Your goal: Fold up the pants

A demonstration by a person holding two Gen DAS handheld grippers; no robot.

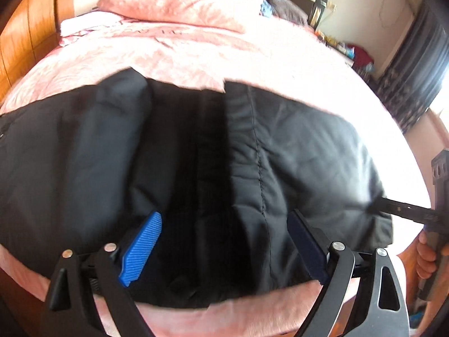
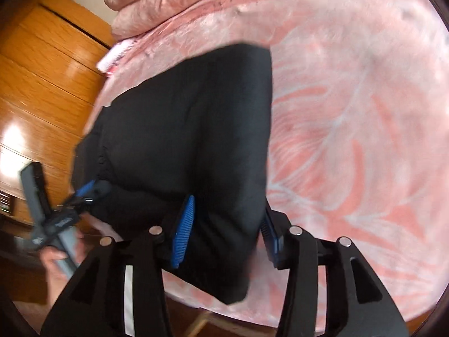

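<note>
The black pants (image 1: pixel 196 168) lie folded into a thick block across the near edge of a pink bed (image 1: pixel 196 53). My left gripper (image 1: pixel 224 247) is open, its blue pads wide apart over the near edge of the pants. The right gripper shows at the far right of the left wrist view (image 1: pixel 404 210), at the pants' right end. In the right wrist view the pants (image 2: pixel 182 140) run away from me, and my right gripper (image 2: pixel 227 233) is open, its pads either side of the near end. The left gripper (image 2: pixel 87 191) touches the pants' left edge.
Pink pillows (image 1: pixel 179 2) are stacked at the head of the bed. A wooden wardrobe (image 2: pixel 42 70) stands on the left. A dark chair (image 1: pixel 297 2), clutter and a dark curtain (image 1: pixel 415 70) lie beyond the bed's right side. The person's hand (image 1: pixel 426 255) holds the right gripper.
</note>
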